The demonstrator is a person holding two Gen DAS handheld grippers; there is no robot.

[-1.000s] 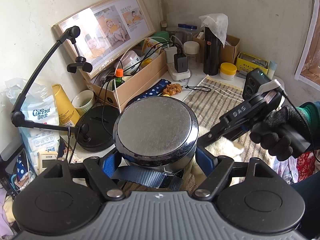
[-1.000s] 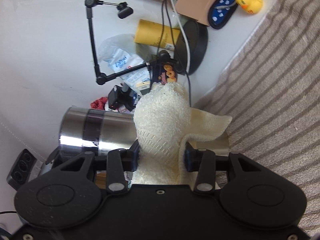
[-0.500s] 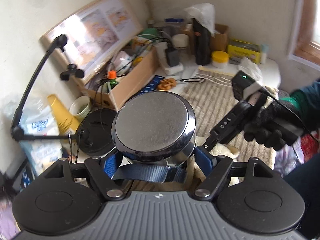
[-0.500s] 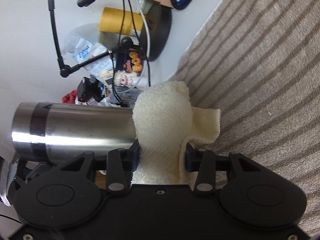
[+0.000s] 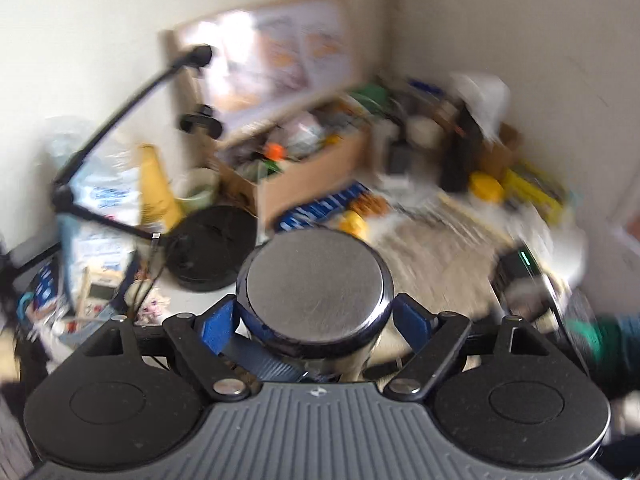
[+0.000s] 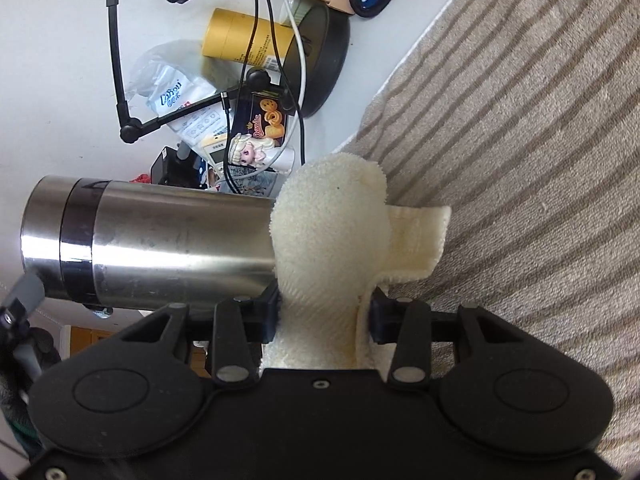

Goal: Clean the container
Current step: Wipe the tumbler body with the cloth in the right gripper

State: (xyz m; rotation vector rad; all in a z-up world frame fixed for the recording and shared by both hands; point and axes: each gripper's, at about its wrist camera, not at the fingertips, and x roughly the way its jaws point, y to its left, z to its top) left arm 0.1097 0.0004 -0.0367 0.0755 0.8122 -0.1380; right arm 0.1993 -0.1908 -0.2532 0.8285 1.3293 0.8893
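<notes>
Open passage: the striped mat (image 6: 520, 160), bare from 12 to 5 o'clock of the right gripper (image 6: 324, 312). Obstructions at 10 to 12 o'clock: lamp base (image 6: 320, 60), yellow tube (image 6: 244, 42), cables (image 6: 298, 92), boxes. At 9 o'clock the steel flask (image 6: 160, 240) blocks sideways travel.
</notes>
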